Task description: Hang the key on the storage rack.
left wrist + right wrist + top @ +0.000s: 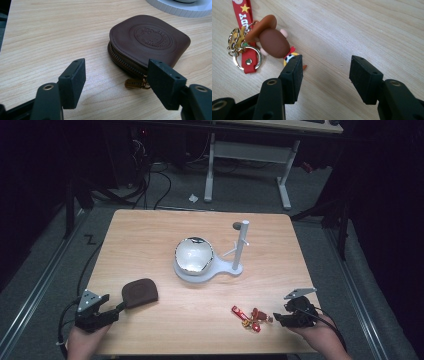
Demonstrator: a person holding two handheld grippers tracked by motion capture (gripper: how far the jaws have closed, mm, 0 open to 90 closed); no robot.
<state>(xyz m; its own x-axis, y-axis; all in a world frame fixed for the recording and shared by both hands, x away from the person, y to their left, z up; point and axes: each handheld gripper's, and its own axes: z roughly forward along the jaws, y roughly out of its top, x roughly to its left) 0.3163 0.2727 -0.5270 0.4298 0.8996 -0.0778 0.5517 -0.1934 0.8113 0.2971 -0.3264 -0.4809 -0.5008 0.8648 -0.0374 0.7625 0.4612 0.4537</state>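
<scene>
A brown leather zip pouch [140, 291] lies near the table's front left; in the left gripper view the pouch [147, 41] shows an embossed round stamp and a brass zip pull [135, 83]. My left gripper [119, 308] [116, 81] stands open just short of it, the right jaw beside the zip pull. A cowboy figure keychain [248, 315] [275, 42] with a red strap [245, 27] and gold rings lies at the front right. My right gripper [275, 318] [325, 75] is open beside it, the figure's body behind the left jaw.
A shiny metal bowl [194, 254] sits on a white base [234, 267] with an upright white post [242, 242] in the table's middle. A small dark round object [235, 225] lies behind the post. The wooden table [150, 235] ends close behind both hands.
</scene>
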